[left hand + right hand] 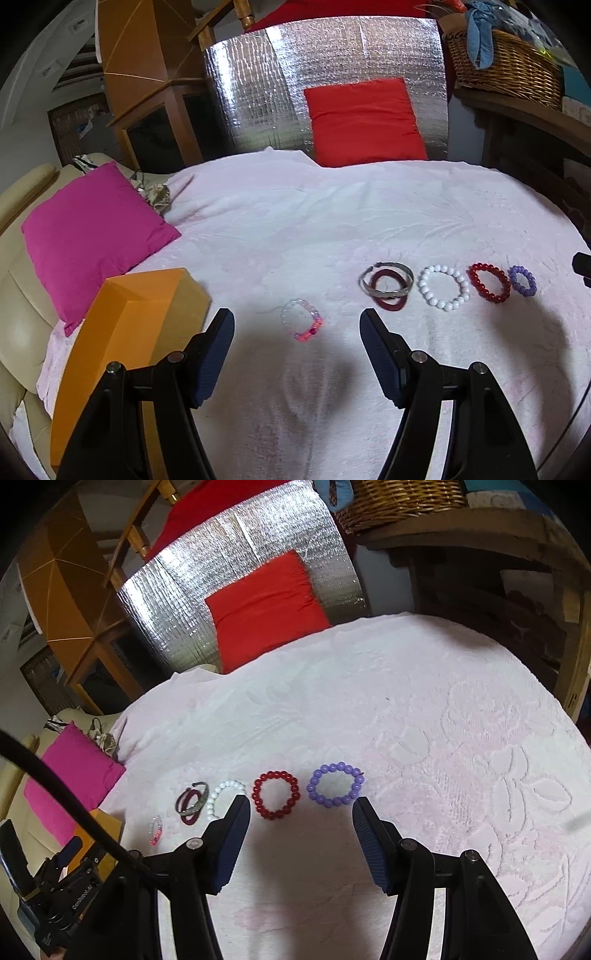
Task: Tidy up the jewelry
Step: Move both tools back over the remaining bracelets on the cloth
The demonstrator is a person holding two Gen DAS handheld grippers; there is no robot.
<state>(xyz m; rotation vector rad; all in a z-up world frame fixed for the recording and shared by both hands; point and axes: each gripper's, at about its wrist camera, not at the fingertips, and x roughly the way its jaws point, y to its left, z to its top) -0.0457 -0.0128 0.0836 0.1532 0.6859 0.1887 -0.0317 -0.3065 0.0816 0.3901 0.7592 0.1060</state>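
Looks barely started: all the bracelets sit in a row on the pale pink bedspread (332, 229), orange cardboard box (140, 317) at 9 o'clock. Left gripper (297, 332) and right gripper (301, 812) hover, jaws wide, empty. Clear-and-pink beaded bracelet (302, 320) looks first.

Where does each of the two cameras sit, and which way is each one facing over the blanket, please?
Left wrist: on the left gripper, angled down at the pink-and-clear bracelet and orange box; its own open fingers show.
Right wrist: on the right gripper, angled down at the red bead bracelet and purple bead bracelet; its open fingers show, with the left gripper at lower left.
Shared: the white blanket, bracelet row, red cushion, pink cushion.
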